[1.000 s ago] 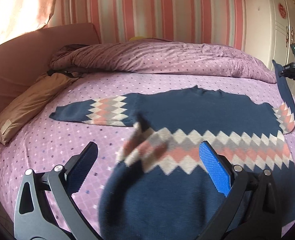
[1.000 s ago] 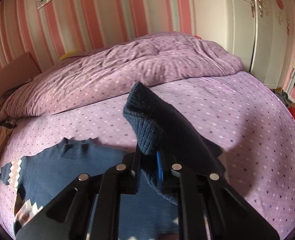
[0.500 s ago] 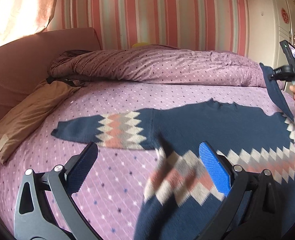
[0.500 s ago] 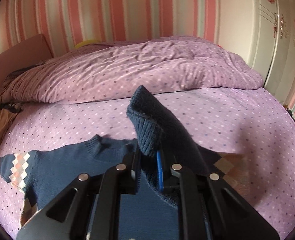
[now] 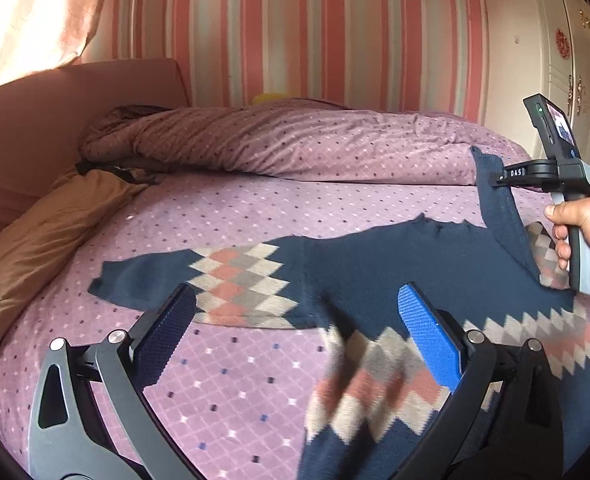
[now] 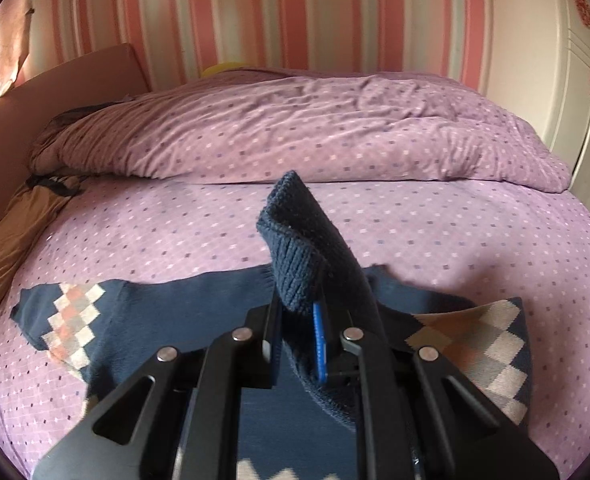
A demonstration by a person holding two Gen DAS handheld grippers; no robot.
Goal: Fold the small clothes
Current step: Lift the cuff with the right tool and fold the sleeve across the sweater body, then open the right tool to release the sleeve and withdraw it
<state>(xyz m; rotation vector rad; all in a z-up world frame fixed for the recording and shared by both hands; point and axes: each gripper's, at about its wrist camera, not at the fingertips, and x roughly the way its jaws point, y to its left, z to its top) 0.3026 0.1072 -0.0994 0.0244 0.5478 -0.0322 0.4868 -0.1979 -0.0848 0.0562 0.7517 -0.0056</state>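
R tool [image 6: 299, 344] clamped on sweater [image 5: 395, 264] sleeve cuff, carried inward over body since last sec (sleeve fold underway); L tool [image 5: 295, 340] wide open, empty.

Sweater [image 5: 395, 256] – ribbed matt knit; bedsheet [image 5: 223, 384] – smooth cloth; pillow [image 5: 35, 248] – slight sheen.

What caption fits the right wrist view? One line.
Right gripper shut on sweater cuff, lifted above the bed.

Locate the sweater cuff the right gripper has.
In the right wrist view the navy cuff stands up, clamped in the right gripper, over the sweater body. Left wrist view: far right, before the rolled duvet.
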